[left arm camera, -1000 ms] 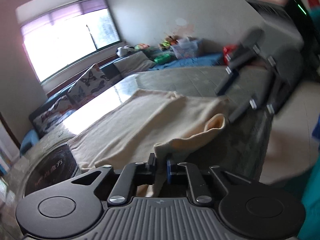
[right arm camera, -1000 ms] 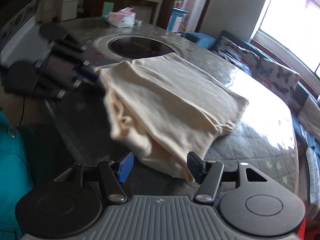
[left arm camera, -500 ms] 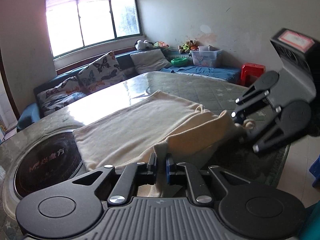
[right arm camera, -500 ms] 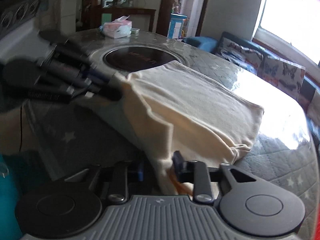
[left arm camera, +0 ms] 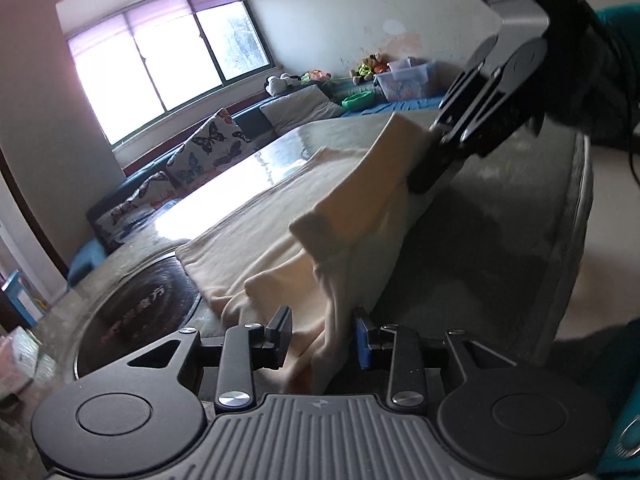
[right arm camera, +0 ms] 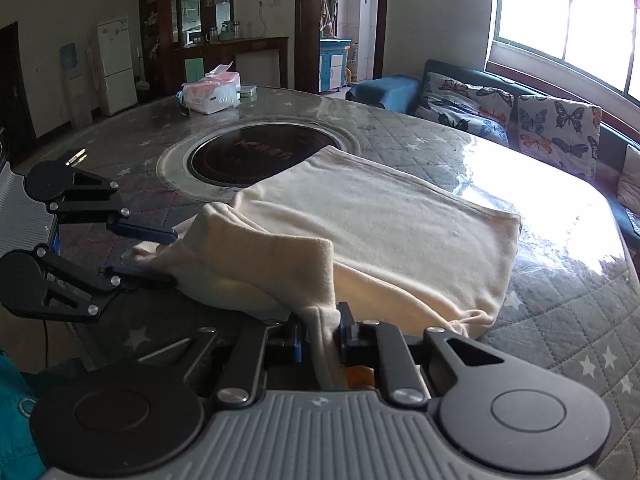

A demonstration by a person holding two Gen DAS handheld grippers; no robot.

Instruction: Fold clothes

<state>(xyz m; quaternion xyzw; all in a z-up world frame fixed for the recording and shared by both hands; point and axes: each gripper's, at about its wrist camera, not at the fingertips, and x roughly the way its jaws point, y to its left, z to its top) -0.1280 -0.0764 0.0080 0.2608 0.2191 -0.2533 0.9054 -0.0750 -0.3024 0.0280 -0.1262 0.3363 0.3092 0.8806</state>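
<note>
A: We see a cream garment [right arm camera: 384,224] lying folded on the quilted surface [right arm camera: 560,304], by its inset black disc [right arm camera: 256,156].

B: Our right tool [right arm camera: 322,338] pinches its raised edge; our left tool [left arm camera: 322,336] has just been parting, cloth loose between.

A: Butterfly cushions [right arm camera: 556,124] under the window.

Bright daylight pouring through a wide window [right arm camera: 568,20], glaring white off the glossy round surface [right arm camera: 560,216] with its quilted star-patterned cover. Under the sill, a dark blue sofa [right arm camera: 452,68] lined with butterfly-print cushions [right arm camera: 556,124]. Purple blind [left arm camera: 160,12] half down across the top panes. Pale plaster walls [left arm camera: 340,12], scuffed and stained in one corner. Below that, a clear storage box [left arm camera: 408,80], stuffed toys [left arm camera: 368,66] and a green bowl [left arm camera: 358,99] along the far ledge. Off the other way, a white fridge [right arm camera: 116,66], dark wooden shelving [right arm camera: 200,8], an open doorway [right arm camera: 344,20] onto a small blue cabinet [right arm camera: 334,60]. Tissue pack [right arm camera: 212,92] near the far rim, black round hob [right arm camera: 256,156] sunk in the middle.
</note>
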